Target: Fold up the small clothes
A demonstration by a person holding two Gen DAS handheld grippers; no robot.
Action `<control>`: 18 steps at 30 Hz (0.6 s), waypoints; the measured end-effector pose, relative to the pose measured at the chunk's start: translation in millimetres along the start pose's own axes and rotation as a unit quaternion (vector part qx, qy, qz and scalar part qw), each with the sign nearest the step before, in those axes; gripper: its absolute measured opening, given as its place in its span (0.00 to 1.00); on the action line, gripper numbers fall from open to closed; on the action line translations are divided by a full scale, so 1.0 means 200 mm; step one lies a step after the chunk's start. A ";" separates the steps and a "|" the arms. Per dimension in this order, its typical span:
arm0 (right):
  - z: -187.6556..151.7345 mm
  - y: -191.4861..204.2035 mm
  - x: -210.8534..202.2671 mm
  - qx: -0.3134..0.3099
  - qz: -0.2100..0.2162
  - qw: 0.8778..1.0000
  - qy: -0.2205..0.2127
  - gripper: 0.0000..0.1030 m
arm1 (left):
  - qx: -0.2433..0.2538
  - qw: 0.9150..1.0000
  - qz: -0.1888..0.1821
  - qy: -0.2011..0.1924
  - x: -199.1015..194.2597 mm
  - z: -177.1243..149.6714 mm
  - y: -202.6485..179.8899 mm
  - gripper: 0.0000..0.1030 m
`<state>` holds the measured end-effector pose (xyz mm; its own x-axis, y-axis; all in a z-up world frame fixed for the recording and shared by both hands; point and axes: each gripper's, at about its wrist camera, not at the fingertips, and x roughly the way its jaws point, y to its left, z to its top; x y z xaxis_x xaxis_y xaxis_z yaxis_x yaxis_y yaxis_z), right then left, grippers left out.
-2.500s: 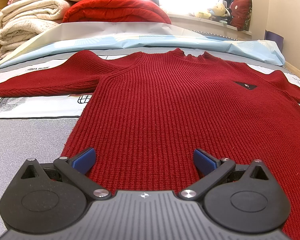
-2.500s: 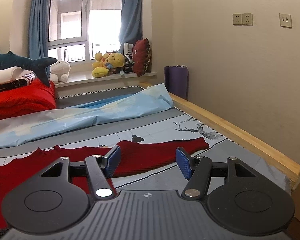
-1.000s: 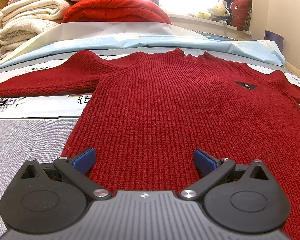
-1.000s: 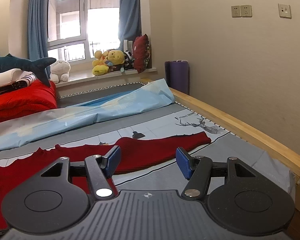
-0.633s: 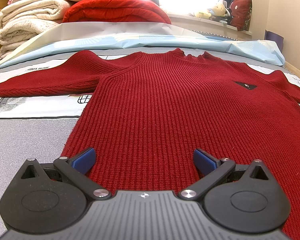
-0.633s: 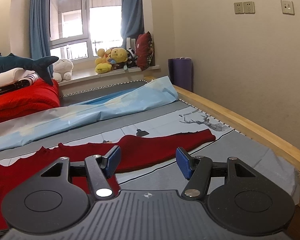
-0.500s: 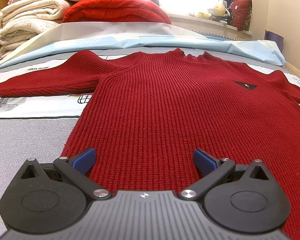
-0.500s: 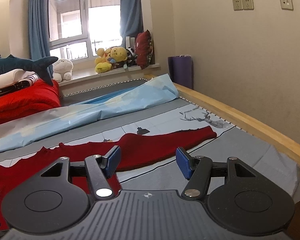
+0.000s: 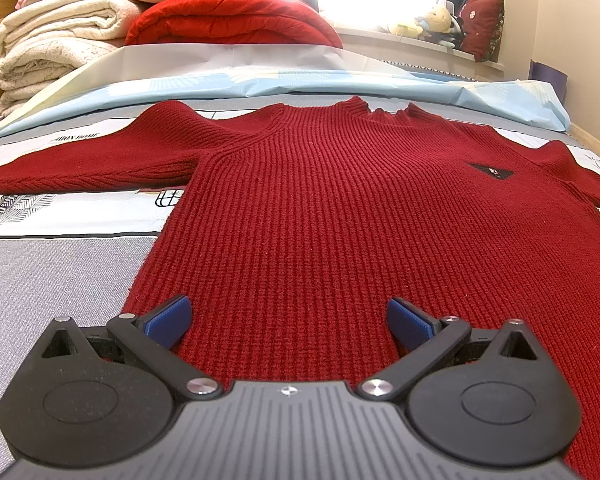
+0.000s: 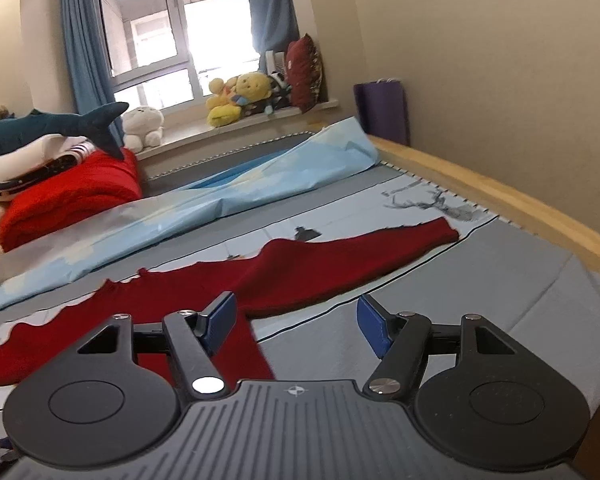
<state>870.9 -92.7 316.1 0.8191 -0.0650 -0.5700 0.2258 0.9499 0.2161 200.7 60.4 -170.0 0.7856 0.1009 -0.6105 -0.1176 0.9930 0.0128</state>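
A wide bed with a grey printed sheet [image 9: 52, 264] and a pale wooden side rail [image 10: 500, 200] carries everything. Folded across its far end lies a light blue sheet [image 9: 260, 80], and behind that, toward the far left corner, sit a rolled bright red quilt [image 9: 236, 16] and a stack of cream blankets [image 9: 52, 40]. The dark red ribbed knit sweater [image 9: 320, 200] is spread flat, front up, over the middle of the bed, neck toward the far end, with one sleeve [image 10: 360, 256] stretched out to the rail side, its cuff just short of the rail. The left gripper [image 9: 288, 320] hangs low over the sweater's near hem, jaws wide apart, nothing pinched. The right gripper [image 10: 296, 320] is over the sweater's rail-side edge; its jaws have just been opening and hold nothing.
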 end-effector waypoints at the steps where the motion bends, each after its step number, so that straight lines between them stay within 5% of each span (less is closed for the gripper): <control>1: 0.00 -0.01 -0.01 -0.002 0.007 1.000 0.001 0.68 | 0.000 1.000 0.000 0.000 0.00 0.00 0.00 1.00; 18: 0.01 -0.03 -0.05 -0.059 0.044 0.997 -0.012 0.70 | 0.001 1.000 0.000 -0.002 0.00 0.00 0.00 1.00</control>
<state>862.7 -98.8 322.1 0.8459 0.0143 -0.5331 0.0897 0.9816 0.1687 200.6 61.0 -170.4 0.7880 0.1007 -0.6074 -0.1164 0.9931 0.0137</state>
